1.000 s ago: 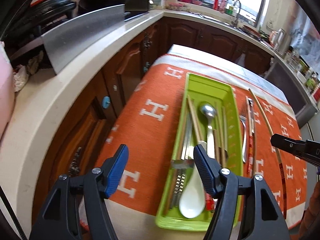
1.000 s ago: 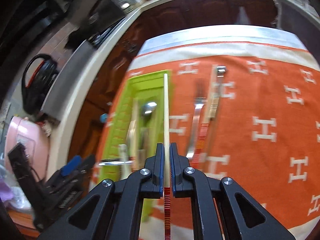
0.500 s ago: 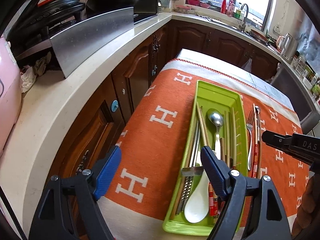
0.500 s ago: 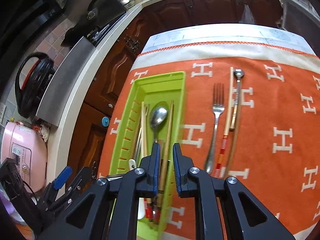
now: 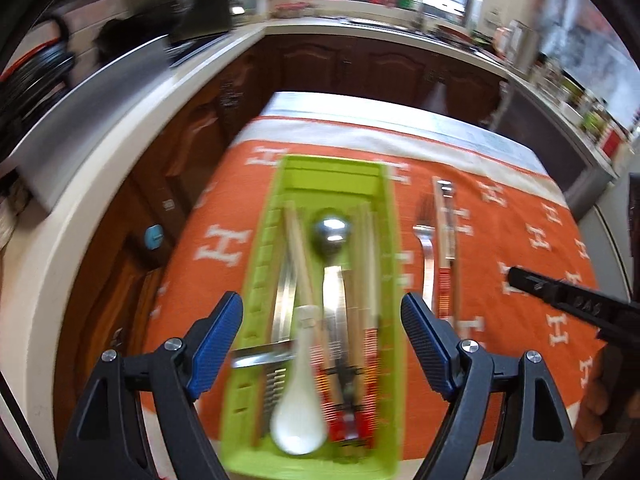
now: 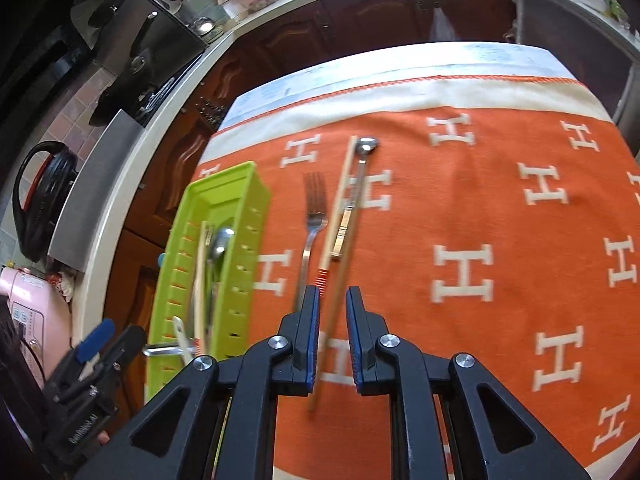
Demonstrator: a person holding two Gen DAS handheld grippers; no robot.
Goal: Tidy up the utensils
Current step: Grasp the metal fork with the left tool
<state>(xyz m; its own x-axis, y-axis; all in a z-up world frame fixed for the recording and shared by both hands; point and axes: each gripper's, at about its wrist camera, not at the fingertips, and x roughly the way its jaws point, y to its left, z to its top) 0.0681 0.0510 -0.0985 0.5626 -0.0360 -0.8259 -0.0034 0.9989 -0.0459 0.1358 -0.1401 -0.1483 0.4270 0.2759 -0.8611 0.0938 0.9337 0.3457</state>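
The left gripper (image 5: 322,344) hangs over the near end of the lime-green utensil tray (image 5: 256,264), its blue-padded jaws spread wide with nothing pressed between them. The tray is long and narrow with slotted side walls, lying lengthwise on an orange cloth (image 6: 460,208) patterned with white H shapes. Inside it lie a white ceramic soup spoon (image 5: 298,412), a steel spoon (image 5: 331,232) with its bowl toward the far end, pale wooden chopsticks (image 5: 298,244) and red-banded chopstick ends, all blurred. Just right of the tray, on the cloth, a steel fork (image 6: 311,220) lies beside a red-banded chopstick (image 6: 336,208), a small steel spoon (image 6: 362,160) and a brown chopstick (image 6: 340,288). The right gripper (image 6: 333,320) hangs over these; its jaws are only narrowly apart, with the brown chopstick showing in the gap, untouched.
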